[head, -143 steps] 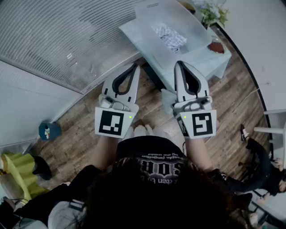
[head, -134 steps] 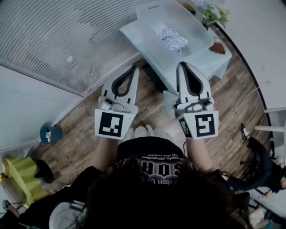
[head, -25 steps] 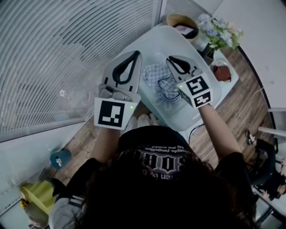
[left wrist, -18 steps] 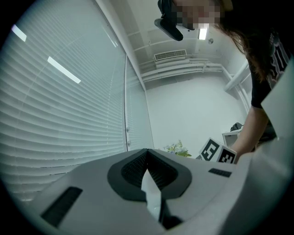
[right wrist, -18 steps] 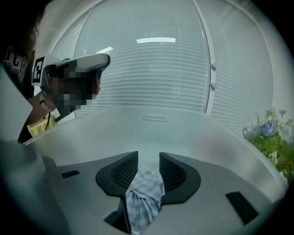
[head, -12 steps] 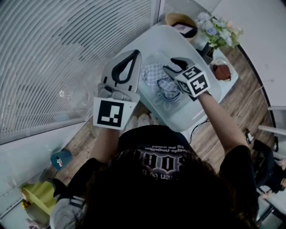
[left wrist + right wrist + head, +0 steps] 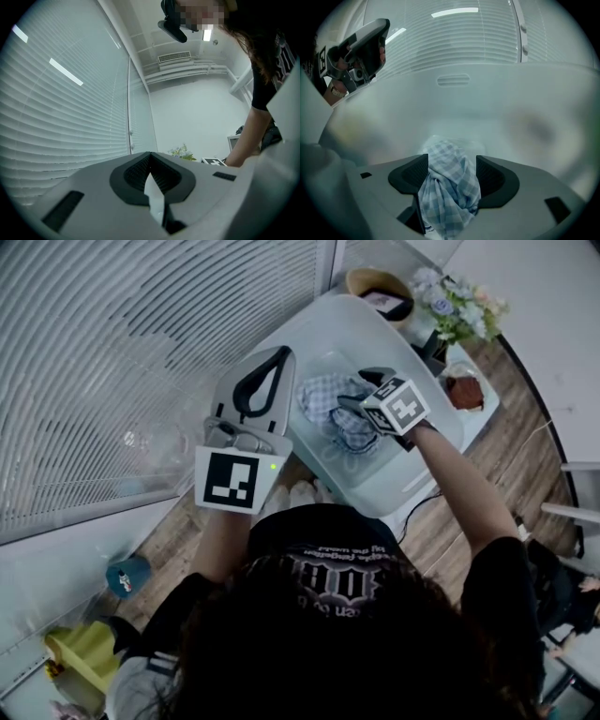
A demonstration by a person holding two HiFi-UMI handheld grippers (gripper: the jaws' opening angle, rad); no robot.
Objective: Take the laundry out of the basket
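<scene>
Basket (image 7: 349,322) open on top, walls ringing the checked cloth (image 7: 323,395), blinds (image 7: 141,352) close at left, flowers (image 7: 456,306) past the far rim

You had two grippers, one in each hand: the left gripper (image 7: 281,352) and the right gripper (image 7: 352,390). Each carried one cube with markers, so two together: the left marker cube (image 7: 232,481) and the right marker cube (image 7: 398,407). There was one basket (image 7: 370,334). In it you could count one checked cloth (image 7: 323,395) for sure; whether the darker folds beside it were a second piece, you could not tell. Near the basket stood one bunch of flowers (image 7: 455,306), one brown bowl (image 7: 375,282) and one small dish (image 7: 464,392). On the floor were one blue cup (image 7: 127,575) and one yellow-green thing (image 7: 80,652).
</scene>
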